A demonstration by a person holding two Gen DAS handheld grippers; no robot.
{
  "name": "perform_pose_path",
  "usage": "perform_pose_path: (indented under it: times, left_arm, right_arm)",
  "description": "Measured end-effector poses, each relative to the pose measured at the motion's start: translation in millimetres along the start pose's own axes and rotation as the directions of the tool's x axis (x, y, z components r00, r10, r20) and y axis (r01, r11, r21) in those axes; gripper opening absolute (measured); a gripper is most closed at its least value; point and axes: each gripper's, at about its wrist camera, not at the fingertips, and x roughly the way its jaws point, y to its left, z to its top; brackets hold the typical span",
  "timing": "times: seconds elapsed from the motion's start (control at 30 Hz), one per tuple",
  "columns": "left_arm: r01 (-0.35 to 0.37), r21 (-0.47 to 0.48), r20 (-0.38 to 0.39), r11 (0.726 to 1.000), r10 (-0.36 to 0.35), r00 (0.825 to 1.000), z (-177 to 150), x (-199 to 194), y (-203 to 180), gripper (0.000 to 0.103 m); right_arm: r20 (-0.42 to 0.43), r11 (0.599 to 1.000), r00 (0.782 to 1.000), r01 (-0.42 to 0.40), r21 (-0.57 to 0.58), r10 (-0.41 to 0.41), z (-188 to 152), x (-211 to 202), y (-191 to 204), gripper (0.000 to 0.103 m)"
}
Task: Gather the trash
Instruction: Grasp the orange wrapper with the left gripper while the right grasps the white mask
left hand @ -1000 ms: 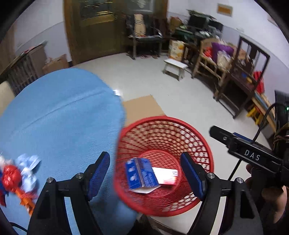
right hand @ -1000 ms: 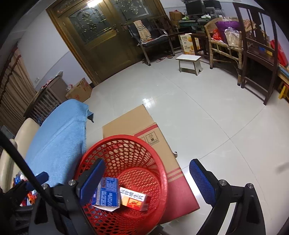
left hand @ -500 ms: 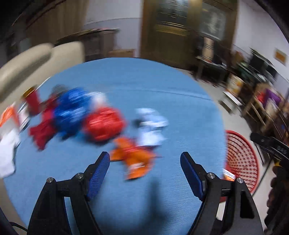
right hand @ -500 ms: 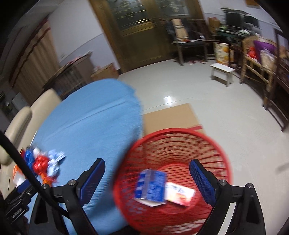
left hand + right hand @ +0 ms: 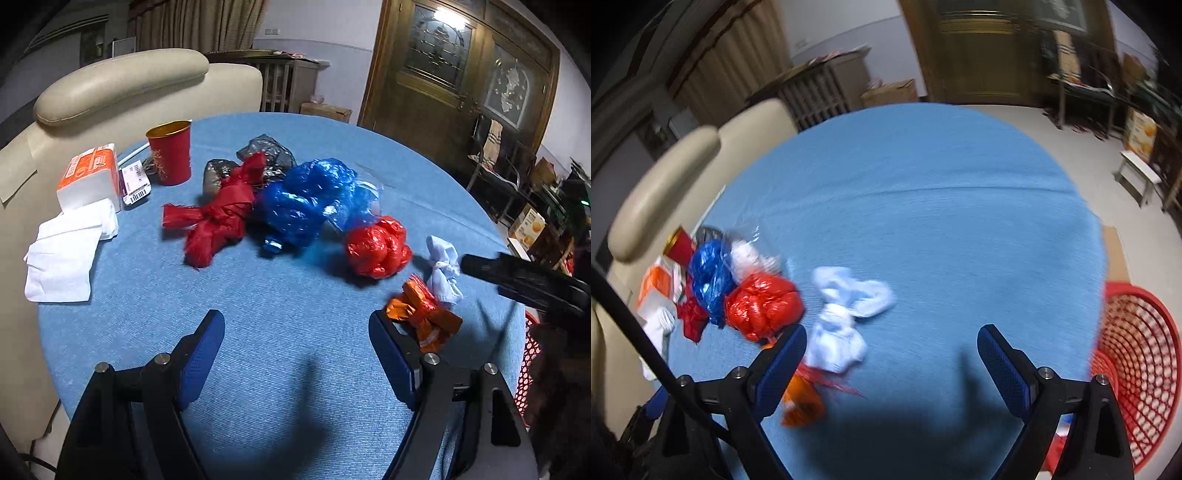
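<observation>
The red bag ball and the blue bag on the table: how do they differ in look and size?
The red bag ball is smaller and packed into a tight round lump; the blue bag is bigger and looser, with crinkled folds spreading out. The red bag ball lies apart, nearer the white bundle; the blue bag sits against the red ribbon bundle. Both are shiny crumpled plastic lying on the blue tablecloth.

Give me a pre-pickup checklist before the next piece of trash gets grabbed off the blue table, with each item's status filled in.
1. Left gripper empty, jaws apart: ok.
2. Right gripper empty: ok; its jaws have just been closing slightly, with nothing between them.
3. Trash within view: orange wrapper, white bag and red bag lie apart from one another: ok.
4. Red basket sits beside the table: ok.
5. Right wrist view sharp enough to aim: not ok, blurred.
</observation>
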Motion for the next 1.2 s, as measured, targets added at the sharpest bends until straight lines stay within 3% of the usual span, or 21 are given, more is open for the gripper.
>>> perform_pose_path:
  times: [0.1, 0.17, 0.23, 0.33, 0.63, 0.87, 1.07, 1.13, 1.17, 1.2]
  left_arm:
    - [0.003, 0.001, 0.008, 1.0, -0.003, 1.0, 1, 2, 3, 0.081]
    - [0.008, 0.005, 0.009, 1.0, -0.008, 1.0, 3, 2, -1, 0.081]
    - [0.014, 0.015, 0.006, 1.0, -0.014, 1.0, 5, 4, -6, 0.081]
    - [0.028, 0.031, -0.003, 0.999, -0.028, 1.0, 8, 8, -18, 0.081]
    - [0.067, 0.088, -0.055, 0.994, -0.062, 0.997, 20, 28, -82, 0.081]
    - [0.002, 0.113, -0.111, 0.994, 0.011, 0.994, 23, 55, -118, 0.081]
    - [-0.042, 0.129, -0.167, 0.991, 0.063, 0.984, 17, 76, -123, 0.08]
    - [-0.033, 0.128, -0.185, 0.991, 0.057, 0.981, 16, 79, -121, 0.062]
    - [-0.03, 0.131, -0.195, 0.991, 0.056, 0.979, 15, 80, -121, 0.048]
    - [-0.03, 0.135, -0.197, 0.99, 0.056, 0.979, 15, 81, -121, 0.041]
  right_arm:
    - [-0.015, 0.999, 1.0, 0.021, -0.035, -0.022, 4, 16, 15, 0.089]
    - [-0.049, 0.998, 0.999, 0.021, -0.056, -0.024, 4, 29, 21, 0.074]
    - [-0.081, 0.997, 0.997, 0.001, -0.074, -0.007, 3, 35, 23, 0.035]
    - [-0.058, 0.996, 0.998, -0.012, -0.084, 0.007, -1, 28, 18, 0.028]
    - [0.043, 1.0, 0.999, -0.01, 0.018, 0.009, -6, -16, -39, 0.027]
    - [0.067, 0.998, 0.998, -0.024, 0.057, 0.02, -22, -34, -68, 0.028]
    - [0.079, 0.997, 0.996, -0.036, 0.073, 0.03, -24, -44, -79, 0.028]
    - [0.081, 0.997, 0.996, -0.037, 0.072, 0.031, -24, -45, -80, 0.028]
    - [0.082, 0.997, 0.996, -0.038, 0.072, 0.032, -24, -46, -80, 0.028]
    - [0.083, 0.997, 0.996, -0.039, 0.073, 0.033, -24, -46, -80, 0.027]
